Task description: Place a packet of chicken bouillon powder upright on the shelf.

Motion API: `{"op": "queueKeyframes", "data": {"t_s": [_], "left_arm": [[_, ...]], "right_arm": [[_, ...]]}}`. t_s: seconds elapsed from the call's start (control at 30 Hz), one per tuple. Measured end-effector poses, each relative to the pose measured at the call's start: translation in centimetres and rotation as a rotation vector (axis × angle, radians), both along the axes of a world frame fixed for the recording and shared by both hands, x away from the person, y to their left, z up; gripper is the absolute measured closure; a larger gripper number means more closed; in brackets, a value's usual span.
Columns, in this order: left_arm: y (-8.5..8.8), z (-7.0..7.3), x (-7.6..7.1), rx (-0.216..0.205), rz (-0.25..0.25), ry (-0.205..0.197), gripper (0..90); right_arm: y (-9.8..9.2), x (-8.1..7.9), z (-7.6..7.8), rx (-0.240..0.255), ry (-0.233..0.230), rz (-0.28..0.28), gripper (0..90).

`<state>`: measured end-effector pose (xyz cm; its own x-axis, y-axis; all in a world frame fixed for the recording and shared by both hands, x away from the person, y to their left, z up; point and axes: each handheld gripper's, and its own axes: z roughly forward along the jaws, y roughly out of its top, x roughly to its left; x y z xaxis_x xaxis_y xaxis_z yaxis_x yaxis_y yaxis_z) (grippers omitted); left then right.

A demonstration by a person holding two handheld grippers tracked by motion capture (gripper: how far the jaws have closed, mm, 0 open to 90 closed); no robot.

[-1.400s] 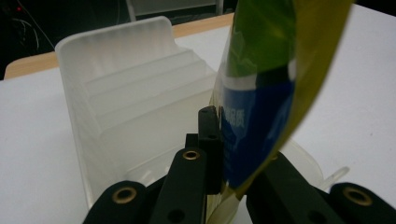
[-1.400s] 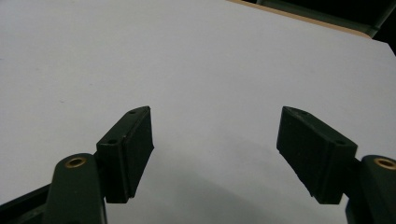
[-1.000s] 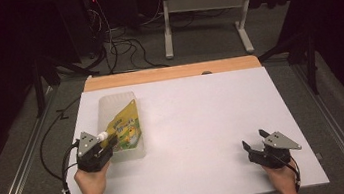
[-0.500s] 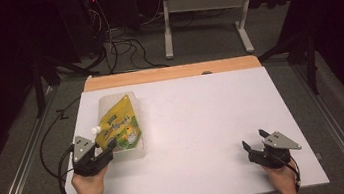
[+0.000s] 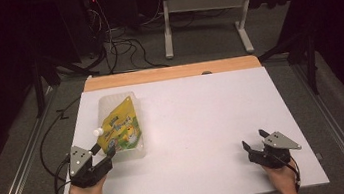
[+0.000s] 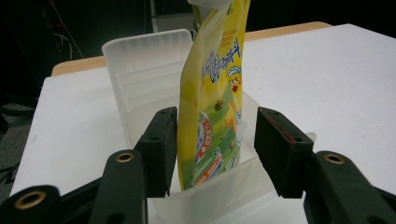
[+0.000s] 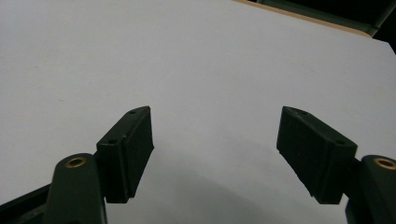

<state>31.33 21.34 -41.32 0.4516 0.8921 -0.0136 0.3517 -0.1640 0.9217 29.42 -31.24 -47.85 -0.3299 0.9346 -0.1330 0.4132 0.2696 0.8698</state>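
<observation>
"Yellow spout pouch point(image 5: 121, 128) with a white cap lies in a clear plastic tray point(image 5: 105, 106) at the table's point(image 5: 203, 123) left."

"How will it handle?"

"Probably soft, light and slick; the stiff spout looks the surest hold. The left gripper point(image 6: 210, 149) has just been opening, jaws spread beside the pouch's bottom. The right gripper point(image 7: 215, 154) rests open, holding nothing."

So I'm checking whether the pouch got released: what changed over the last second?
The left gripper has just been opening and has drawn back toward the person. The yellow pouch is between its jaws but no longer pressed, lying in the clear tray, apparently let go. The right gripper stayed put, open over the white table; the tray hardly shifted.
</observation>
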Motion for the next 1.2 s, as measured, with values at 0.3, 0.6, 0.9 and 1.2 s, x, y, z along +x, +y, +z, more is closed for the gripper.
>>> {"op": "queueKeyframes", "data": {"t_s": [0.3,0.6,0.9,1.2], "left_arm": [[0.3,-0.3,-1.7,-0.007,0.027,-0.011,48.6],[-1.6,-0.5,-2.5,-0.002,-0.038,-0.020,48.6],[-3.7,-0.8,-2.3,0.012,-0.112,-0.003,48.3],[-5.6,-1.2,-1.9,0.018,-0.173,0.010,47.9]], "right_arm": [[0.0,0.0,0.0,-0.001,0.002,-0.001,27.5],[0.0,0.0,0.0,0.000,0.004,-0.001,27.5],[0.0,0.0,0.0,0.000,0.000,-0.001,27.6],[0.0,0.0,0.0,0.000,0.000,0.001,27.6]]}}
